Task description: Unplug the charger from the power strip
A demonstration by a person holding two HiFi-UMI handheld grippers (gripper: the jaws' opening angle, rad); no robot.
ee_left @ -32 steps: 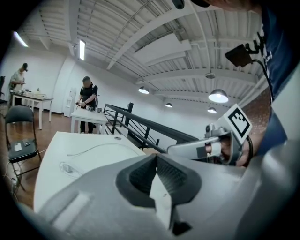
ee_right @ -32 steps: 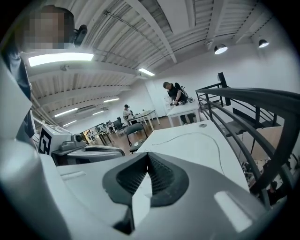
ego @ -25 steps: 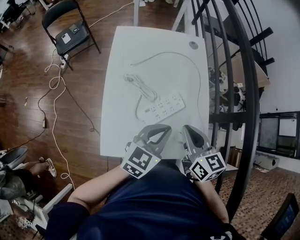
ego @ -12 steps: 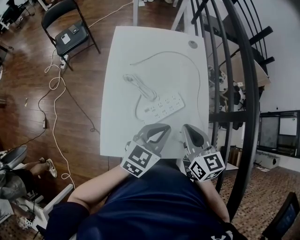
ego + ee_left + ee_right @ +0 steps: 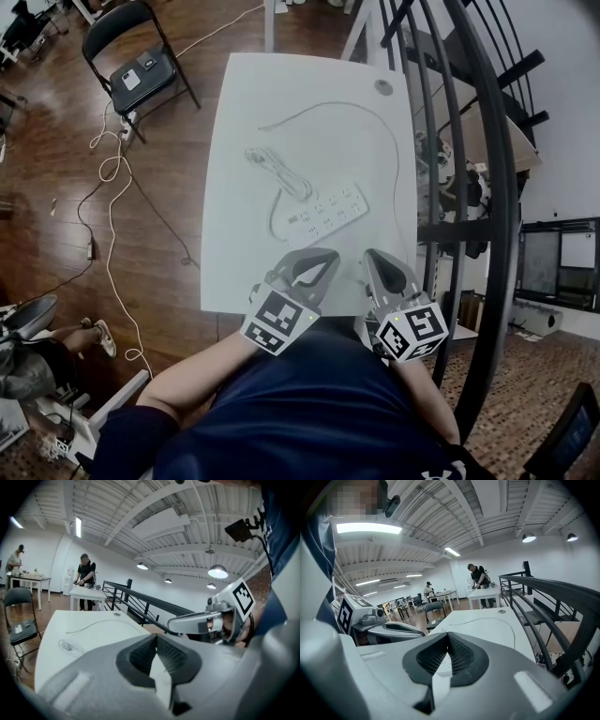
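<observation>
While both grippers hang at the near edge of the white table [image 5: 230, 234], nothing is in either one: the left gripper [image 5: 325, 261] has its jaws pressed together on nothing, and so does the right gripper [image 5: 377, 259]. They sit side by side, close but apart.

The power strip [image 5: 328, 212] lies flat on the table at about 12 o'clock from the grippers, angled so its far end points toward 2 o'clock, well apart from both. A bundled cord [image 5: 274, 165] sits at 10 o'clock from the strip. A thin white cable [image 5: 375, 111] arcs across the far half of the table and runs down the 3 o'clock side. Honestly the charger itself is too small for me to pick out from up here, so I can't say which socket it's in.

There's a little round disc [image 5: 386, 89] at the table's far corner, around 1 o'clock.

Room-wise: wooden floor [image 5: 56, 122], a black folding chair [image 5: 141, 56] at 10 o'clock from the table with a couple of small things on the seat, a white cord [image 5: 112, 202] snaking over the floor at 9 o'clock, and a black railing [image 5: 469, 187] along the 3 o'clock side. In the left gripper view a person [image 5: 85, 573] stands at another white table farther back.
</observation>
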